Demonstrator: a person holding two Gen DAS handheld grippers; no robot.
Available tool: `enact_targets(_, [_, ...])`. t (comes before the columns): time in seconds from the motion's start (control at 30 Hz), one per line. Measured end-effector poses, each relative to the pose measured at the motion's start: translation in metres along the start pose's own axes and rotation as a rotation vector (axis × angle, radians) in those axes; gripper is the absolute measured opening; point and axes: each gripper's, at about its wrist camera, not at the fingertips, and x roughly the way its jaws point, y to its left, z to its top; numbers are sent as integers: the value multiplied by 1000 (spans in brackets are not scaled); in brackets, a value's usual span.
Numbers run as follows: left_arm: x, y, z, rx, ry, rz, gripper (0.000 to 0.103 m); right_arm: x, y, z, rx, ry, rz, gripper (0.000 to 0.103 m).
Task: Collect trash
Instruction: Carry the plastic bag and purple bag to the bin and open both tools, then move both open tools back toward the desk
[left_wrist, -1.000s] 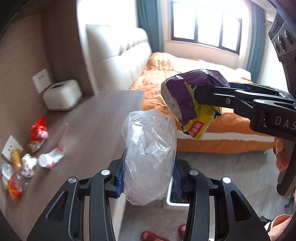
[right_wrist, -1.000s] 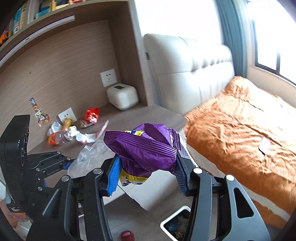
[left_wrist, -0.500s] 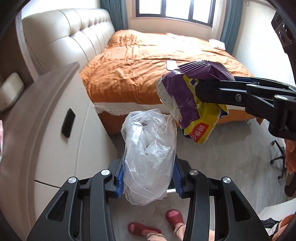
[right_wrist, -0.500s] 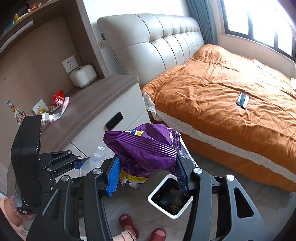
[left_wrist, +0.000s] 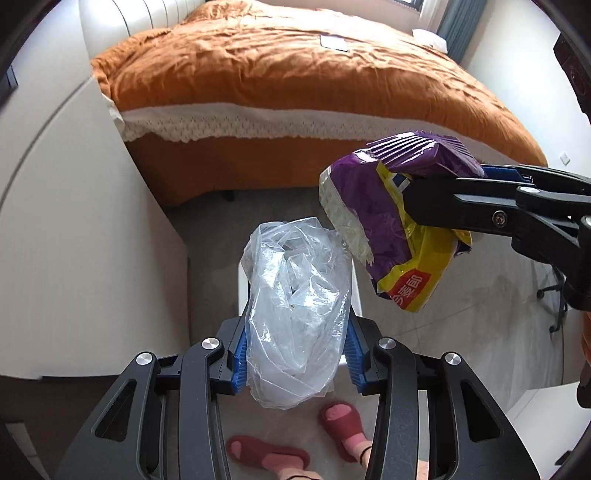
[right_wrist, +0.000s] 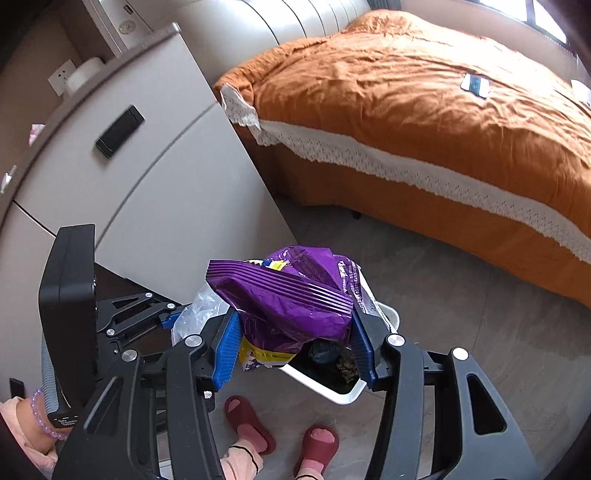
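Note:
My left gripper is shut on a crumpled clear plastic bag, which hangs over the floor and hides most of the white bin below it. To the right in the same view, my right gripper holds a purple and yellow snack bag. In the right wrist view my right gripper is shut on that purple snack bag, directly above the white trash bin, whose dark inside holds some rubbish. The left gripper with the clear bag sits just left of it.
A white drawer cabinet stands at the left, close to the bin. The bed with an orange cover fills the far side. The person's feet in red slippers stand on the grey floor by the bin. A chair base shows at right.
Both grippers have dropped from tabletop height toward the floor and tilted downward, each keeping its bag. The bin is now right below them; the tabletop litter has left the view.

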Motion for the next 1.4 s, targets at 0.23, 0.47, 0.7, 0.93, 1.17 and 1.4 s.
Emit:
enact_targets(0.23, [89, 15, -32, -36, 43, -62, 98, 92, -35, -37, 17, 102, 0, 99])
enact_targets(0.47, [120, 17, -44, -46, 36, -50, 98, 109, -47, -56, -4, 121, -32, 99])
enact_targets(0.7, [94, 17, -39, -40, 26, -29, 98, 91, -49, -46, 9, 108, -21, 99])
enact_targets(0.93, [35, 19, -17, -79, -32, -18, 98, 45, -29, -20, -5, 66, -1, 99])
enact_targets(1.17, [-42, 14, 6, -84, -109, 14, 98, -19, -3, 14, -19, -5, 19, 99])
enact_targets(1.4, [-141, 12, 20, -118, -217, 61, 98, -95, 40, 52, -67, -121, 70, 99])
